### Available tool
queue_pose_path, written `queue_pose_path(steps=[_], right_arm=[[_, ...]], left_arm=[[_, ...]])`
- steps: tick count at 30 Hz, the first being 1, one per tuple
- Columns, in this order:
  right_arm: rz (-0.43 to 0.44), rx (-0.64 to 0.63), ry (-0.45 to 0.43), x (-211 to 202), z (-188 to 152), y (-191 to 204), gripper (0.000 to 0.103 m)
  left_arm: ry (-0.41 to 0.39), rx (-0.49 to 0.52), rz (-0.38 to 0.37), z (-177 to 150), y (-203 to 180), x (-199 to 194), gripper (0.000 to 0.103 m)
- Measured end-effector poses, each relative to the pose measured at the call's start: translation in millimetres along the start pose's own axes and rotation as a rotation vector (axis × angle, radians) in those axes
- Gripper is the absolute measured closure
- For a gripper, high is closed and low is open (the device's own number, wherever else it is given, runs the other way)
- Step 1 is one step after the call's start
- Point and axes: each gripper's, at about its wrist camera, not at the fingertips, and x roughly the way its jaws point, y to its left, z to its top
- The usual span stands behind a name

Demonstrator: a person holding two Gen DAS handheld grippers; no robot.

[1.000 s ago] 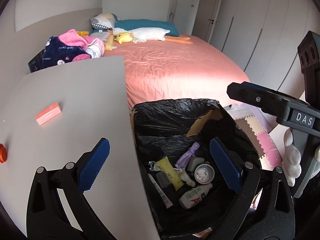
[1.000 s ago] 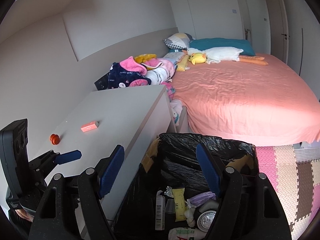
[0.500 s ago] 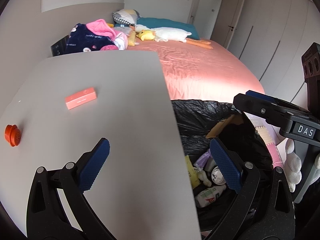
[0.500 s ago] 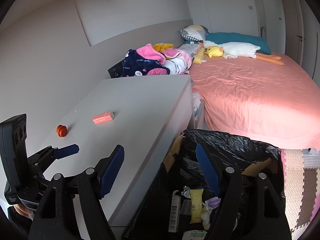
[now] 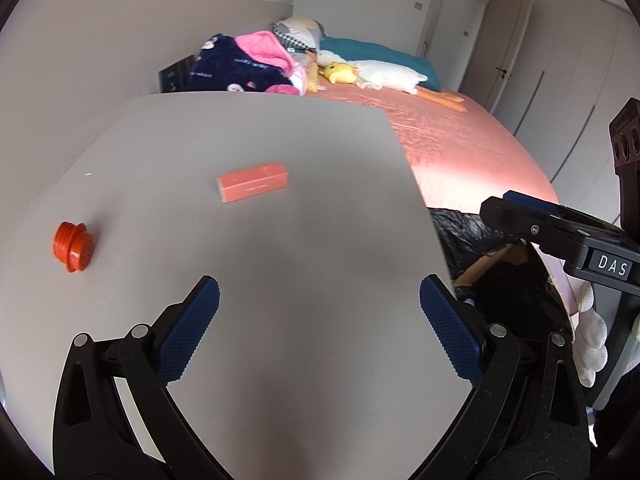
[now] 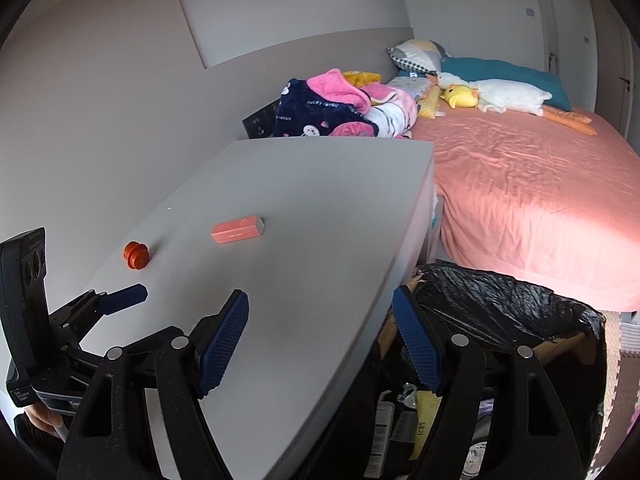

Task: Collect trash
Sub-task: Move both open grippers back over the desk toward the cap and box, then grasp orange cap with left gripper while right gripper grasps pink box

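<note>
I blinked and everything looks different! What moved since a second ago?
Both grippers swung from over the trash bin to the left, over the grey table. The left gripper and right gripper stayed open, holding nothing. The pink box and orange cap lie untouched.

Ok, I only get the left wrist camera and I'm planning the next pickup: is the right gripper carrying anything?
Observer: No. The right gripper is open, with nothing between its pads.
Operator: And the bin is mostly hidden behind the desk edge for me. Is there anything in it?
Observer: Yes. The right wrist view looks down into the bin, and I can make out a white tube and a yellow packet at the bottom.
</note>
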Motion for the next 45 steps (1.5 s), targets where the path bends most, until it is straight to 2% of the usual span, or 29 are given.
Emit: queue_pose_path(steps=[3, 18, 25, 31, 32, 34, 41, 42, 43, 45], right_arm=[[0.011, -0.011, 0.013, 11.5, 3.8, 9.1, 0.028], [0.053, -0.063, 0.091, 76.3, 21.4, 56.7, 0.028], [0.054, -0.071, 0.12, 98.8, 27.1, 65.0, 0.028], [0.05, -0.071, 0.138, 114.9, 32.5, 71.5, 0.028], [0.051, -0.071, 0.141, 117.8, 33.4, 73.6, 0.028], [0.054, -0.072, 0.145, 122.6, 34.4, 77.4, 0.028], [0.053, -0.072, 0.163, 144.3, 38.4, 91.0, 0.028], [0.054, -0.065, 0.166, 146.9, 39.1, 91.9, 0.028], [0.055, -0.062, 0.169, 149.4, 39.7, 93.0, 0.028], [0.05, -0.06, 0.17, 155.4, 42.0, 96.5, 0.028]], left_arm=[[-0.003, -0.015, 0.042, -0.2, 15.7, -3.3, 0.006], [-0.013, -0.12, 0.148, -0.7, 90.6, -5.2, 0.006], [-0.033, -0.123, 0.229, 6.6, 122.3, -4.6, 0.006], [-0.027, -0.07, 0.321, 10.1, 138.1, 4.5, 0.007], [-0.027, -0.07, 0.327, 10.2, 141.2, 6.2, 0.009], [-0.016, -0.073, 0.32, 10.5, 146.1, 9.6, 0.018], [0.015, -0.057, 0.323, 10.0, 156.6, 21.3, 0.035], [0.015, -0.054, 0.321, 9.6, 156.2, 21.9, 0.043], [0.016, -0.052, 0.314, 9.4, 156.8, 22.5, 0.055], [0.022, -0.059, 0.293, 9.2, 159.7, 23.4, 0.062]])
